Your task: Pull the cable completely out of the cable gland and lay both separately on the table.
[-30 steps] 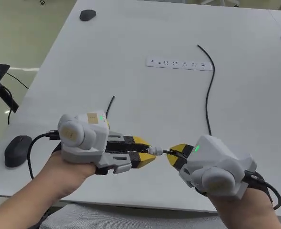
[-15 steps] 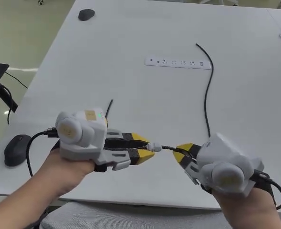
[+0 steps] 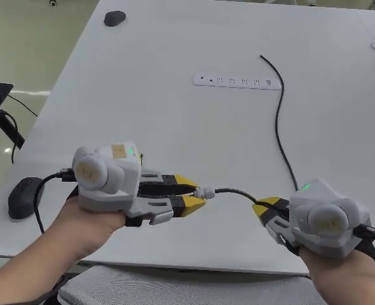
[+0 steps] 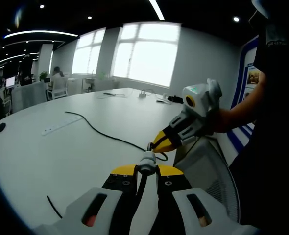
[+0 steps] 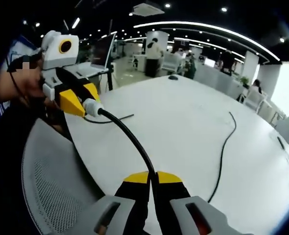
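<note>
Cable gland, a small pale fitting, sits pinched between the yellow tips of the left gripper, whose fingers are drawn narrow around it, over the near edge of the desk a little left of its middle. From the gland's right end the black cable comes out and bows across a short gap to the right gripper, which is closed tight on it, held over the near edge toward the near-right corner. How much of the cable is inside the gland cannot be told. Past the right gripper the cable lies on the desk and snakes away toward the far edge, ending just beside the right end of a white power strip. A dark mouse rests at the left edge, and a second dark mouse lies near the far-left corner.
</note>
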The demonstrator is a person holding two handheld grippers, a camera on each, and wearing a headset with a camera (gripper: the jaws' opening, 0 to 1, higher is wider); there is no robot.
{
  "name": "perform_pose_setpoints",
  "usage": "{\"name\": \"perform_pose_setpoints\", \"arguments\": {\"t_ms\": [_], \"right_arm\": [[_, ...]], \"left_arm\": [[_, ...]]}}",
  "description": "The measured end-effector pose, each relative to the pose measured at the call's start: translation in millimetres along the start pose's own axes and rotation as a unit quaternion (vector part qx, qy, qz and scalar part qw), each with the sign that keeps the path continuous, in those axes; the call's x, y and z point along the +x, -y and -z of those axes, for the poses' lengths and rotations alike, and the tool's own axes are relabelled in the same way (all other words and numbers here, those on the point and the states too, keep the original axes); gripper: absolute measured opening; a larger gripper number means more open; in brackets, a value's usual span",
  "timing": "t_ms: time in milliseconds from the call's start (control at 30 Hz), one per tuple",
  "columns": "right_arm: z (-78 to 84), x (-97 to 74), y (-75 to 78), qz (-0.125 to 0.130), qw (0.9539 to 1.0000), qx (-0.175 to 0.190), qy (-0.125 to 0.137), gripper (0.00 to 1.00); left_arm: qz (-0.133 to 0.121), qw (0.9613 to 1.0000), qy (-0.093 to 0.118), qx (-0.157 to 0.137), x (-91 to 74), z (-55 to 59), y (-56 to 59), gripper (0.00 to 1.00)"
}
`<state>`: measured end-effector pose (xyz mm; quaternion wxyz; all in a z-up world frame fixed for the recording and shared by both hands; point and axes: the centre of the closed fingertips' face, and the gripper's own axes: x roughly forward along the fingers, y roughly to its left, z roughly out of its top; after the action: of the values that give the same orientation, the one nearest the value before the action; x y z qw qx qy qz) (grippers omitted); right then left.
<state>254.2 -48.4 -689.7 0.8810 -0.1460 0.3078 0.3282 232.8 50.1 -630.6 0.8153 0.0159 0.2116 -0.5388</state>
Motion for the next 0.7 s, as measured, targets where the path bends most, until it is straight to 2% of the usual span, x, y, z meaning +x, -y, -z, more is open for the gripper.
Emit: {"name": "perform_pose_setpoints", "arguments": {"t_ms": [133, 500, 633, 700], "right_arm": [[14.0, 0.9, 2.9, -0.001, 0.9984, 0.055, -0.009, 0.00], [11.3, -1.5, 2.6, -0.001, 0.9986, 0.053, -0.002, 0.00], [8.1, -4.9, 0.9, -0.011, 0.9978, 0.066, 0.000, 0.00], [3.5, -7.8, 2.0, -0.006, 0.9974, 0.072, 0.008, 0.01]], "left_arm": [[0.000, 1.0000, -0.001, -0.002, -1.0, 2.1, 1.1, 0.15], [-0.003, 1.0000, -0.007, -0.001, -1.8, 4.5, -0.2, 0.15], [-0.005, 1.0000, -0.004, -0.003, -3.4, 2.9, -2.8, 0.15], [-0.006, 1.0000, -0.002, -0.006, -4.0, 1.4, -3.8, 0.15]]}}
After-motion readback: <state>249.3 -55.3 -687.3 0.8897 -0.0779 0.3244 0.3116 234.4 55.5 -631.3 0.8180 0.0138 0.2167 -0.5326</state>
